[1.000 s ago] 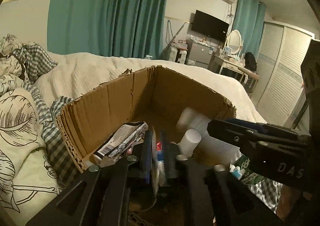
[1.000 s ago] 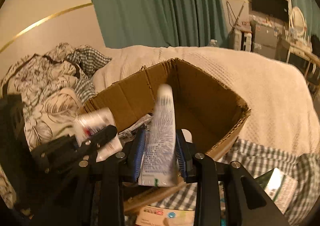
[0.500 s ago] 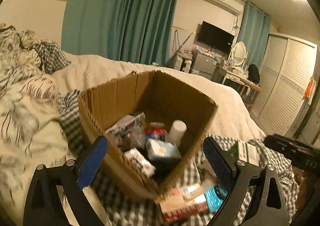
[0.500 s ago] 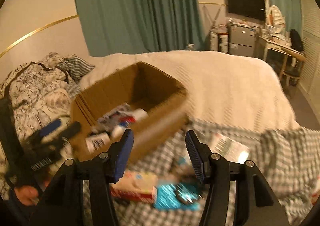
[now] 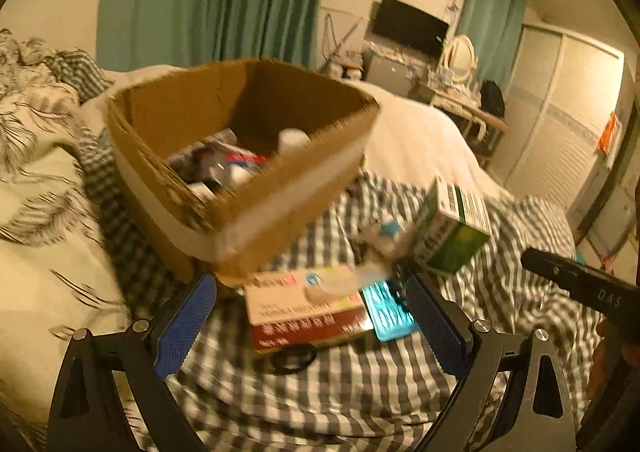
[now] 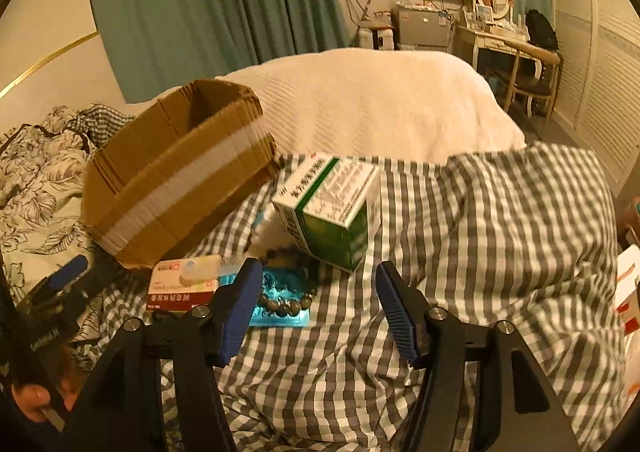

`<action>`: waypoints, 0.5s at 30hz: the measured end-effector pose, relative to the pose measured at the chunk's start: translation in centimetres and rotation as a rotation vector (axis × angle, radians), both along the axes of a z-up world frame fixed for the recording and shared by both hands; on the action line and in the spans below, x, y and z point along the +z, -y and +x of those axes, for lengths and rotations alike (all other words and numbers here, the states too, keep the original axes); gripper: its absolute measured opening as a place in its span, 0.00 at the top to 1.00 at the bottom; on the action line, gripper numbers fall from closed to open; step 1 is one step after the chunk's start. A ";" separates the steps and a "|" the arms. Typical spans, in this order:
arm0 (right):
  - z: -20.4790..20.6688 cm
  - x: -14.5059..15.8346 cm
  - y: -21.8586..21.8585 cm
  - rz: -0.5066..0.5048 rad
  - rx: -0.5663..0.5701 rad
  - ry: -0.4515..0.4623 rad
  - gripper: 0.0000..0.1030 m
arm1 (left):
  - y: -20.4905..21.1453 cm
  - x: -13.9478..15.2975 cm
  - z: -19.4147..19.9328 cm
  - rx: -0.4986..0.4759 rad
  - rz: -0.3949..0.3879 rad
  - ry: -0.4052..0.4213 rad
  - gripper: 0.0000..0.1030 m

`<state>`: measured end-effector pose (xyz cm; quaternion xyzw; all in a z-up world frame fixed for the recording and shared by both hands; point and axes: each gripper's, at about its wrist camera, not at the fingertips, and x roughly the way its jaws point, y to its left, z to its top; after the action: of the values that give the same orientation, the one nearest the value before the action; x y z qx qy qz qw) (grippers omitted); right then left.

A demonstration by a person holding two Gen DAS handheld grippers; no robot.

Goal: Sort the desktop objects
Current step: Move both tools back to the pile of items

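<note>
A cardboard box (image 5: 280,208) (image 6: 160,188) sits on the bed and holds several small items, among them a white bottle (image 5: 292,140). In front of it on the checked cloth lie a red and white flat box (image 5: 304,308) (image 6: 180,288), a teal packet (image 5: 386,310) (image 6: 280,312) with a bead bracelet (image 6: 286,302) on it, and a green and white carton (image 5: 452,232) (image 6: 332,212). My left gripper (image 5: 316,324) is open and empty, just before the flat box. My right gripper (image 6: 320,304) is open and empty, just before the green carton.
A checked cloth (image 6: 480,252) covers the near part of the bed, a white blanket (image 6: 380,100) the far part. Floral bedding (image 5: 36,188) lies left. More red and white packs (image 6: 628,288) lie at the right edge. A dresser, TV and wardrobe stand behind.
Both grippers were shut on items over the box a second ago, then opened and dropped them in. They have since pulled back and lowered toward the loose items on the checked cloth.
</note>
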<state>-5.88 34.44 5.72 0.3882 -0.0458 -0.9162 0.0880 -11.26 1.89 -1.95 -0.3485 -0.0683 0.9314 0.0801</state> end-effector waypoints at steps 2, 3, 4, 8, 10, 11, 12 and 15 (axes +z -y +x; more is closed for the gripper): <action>0.0 -0.8 0.0 -0.005 0.001 0.003 0.41 | -0.8 -1.1 -0.2 -0.021 -0.018 0.020 0.05; 0.1 -1.3 0.0 -0.006 0.003 0.009 0.41 | -1.2 -1.6 -0.3 -0.030 -0.028 0.027 0.05; 0.0 -1.6 0.0 -0.009 0.007 0.018 0.41 | -1.7 -2.1 -0.3 -0.043 -0.039 0.034 0.05; -0.2 -3.5 0.0 -0.012 0.020 0.070 0.41 | -3.5 -4.1 -0.8 -0.084 -0.088 0.059 0.05; -0.2 -4.1 0.1 -0.008 0.029 0.085 0.41 | -4.1 -5.0 -1.1 -0.091 -0.122 0.070 0.05; -0.2 -4.2 0.2 -0.003 0.031 0.088 0.41 | -4.1 -5.3 -1.2 -0.089 -0.129 0.077 0.05; -0.2 -4.4 0.3 -0.001 0.033 0.090 0.41 | -3.9 -5.7 -1.2 -0.085 -0.129 0.085 0.05; -0.3 -4.9 0.7 -0.003 0.043 0.095 0.41 | -2.7 -6.3 -1.5 -0.055 -0.086 0.109 0.05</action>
<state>-6.20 33.71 0.80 0.4319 -0.0427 -0.8946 0.1061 -12.78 4.55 -8.27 -0.4036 -0.0229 0.9105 0.0868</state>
